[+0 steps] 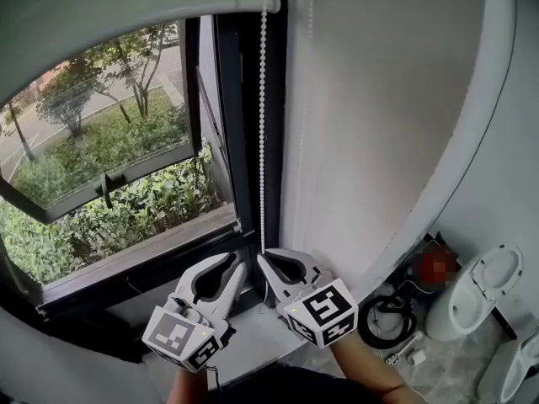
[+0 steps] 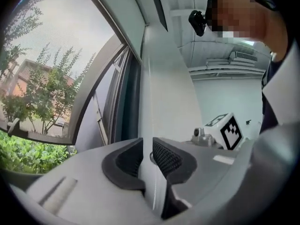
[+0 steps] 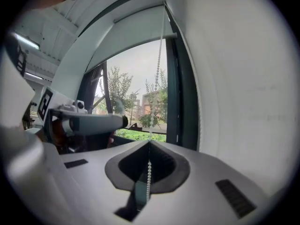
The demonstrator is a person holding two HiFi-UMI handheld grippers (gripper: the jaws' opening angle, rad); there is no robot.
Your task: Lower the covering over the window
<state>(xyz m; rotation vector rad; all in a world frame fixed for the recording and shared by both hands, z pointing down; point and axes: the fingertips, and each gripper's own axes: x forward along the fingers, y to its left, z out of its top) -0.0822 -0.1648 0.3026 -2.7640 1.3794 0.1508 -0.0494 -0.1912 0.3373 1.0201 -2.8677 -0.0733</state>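
1 blind [image 1: 101, 15] sits rolled above the uncovered window [image 1: 101, 175]. 1 chain [image 1: 262, 124] hangs free along the frame [image 1: 244, 141]. Of 2 grippers, right gripper [image 1: 263, 257] clenches the chain; left gripper [image 1: 241, 265] is released, just beside.

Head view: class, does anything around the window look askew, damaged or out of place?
Nothing stands out. The bead chain hangs straight beside the window frame, pinched in the right gripper. The roller blind sits raised at the top with no visible damage.
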